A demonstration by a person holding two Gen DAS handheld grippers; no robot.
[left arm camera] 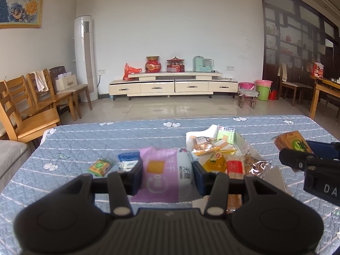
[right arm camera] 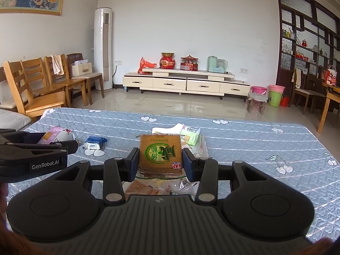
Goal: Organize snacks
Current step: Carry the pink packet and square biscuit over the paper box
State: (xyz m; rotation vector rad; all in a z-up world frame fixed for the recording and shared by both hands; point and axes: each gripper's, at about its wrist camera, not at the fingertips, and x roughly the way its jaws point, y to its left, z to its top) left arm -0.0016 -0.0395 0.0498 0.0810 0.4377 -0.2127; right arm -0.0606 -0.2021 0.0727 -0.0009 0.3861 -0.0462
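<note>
- The left gripper (left arm camera: 167,174) is closed on a purple-and-white snack packet (left arm camera: 163,174), its pads pressing both sides; the packet is lifted clear of the desk (left arm camera: 85,140), which is covered in a blue quilted cloth.
- The right gripper (right arm camera: 159,162) is clamped on a brown biscuit pack (right arm camera: 160,153) with a green emblem, held upright above the pile. In the left wrist view the same pack shows at about 3 o'clock (left arm camera: 292,142).
- As a judgement, the task is partway: two items are in hand, neither yet set down in a final place.
- A white tray or box (left arm camera: 242,140) at roughly 1 o'clock from the left gripper already holds a heap of snacks: a pale green carton (left arm camera: 226,136), a yellow packet (left arm camera: 214,161), a red-and-white packet (left arm camera: 234,167) and clear-wrapped pieces. Whether these are sorted or merely heaped I cannot tell.
- Loose items lie on the cloth outside the tray, at about 10 to 11 o'clock of the left gripper: a small orange-green packet (left arm camera: 99,166) and a blue-and-white wrapper (left arm camera: 128,160).
- Left to do, by my reading: place both held packs, then gather the two stray items.
- The tray looks crowded, so the flat biscuit pack may need laying on top or beside it.
</note>
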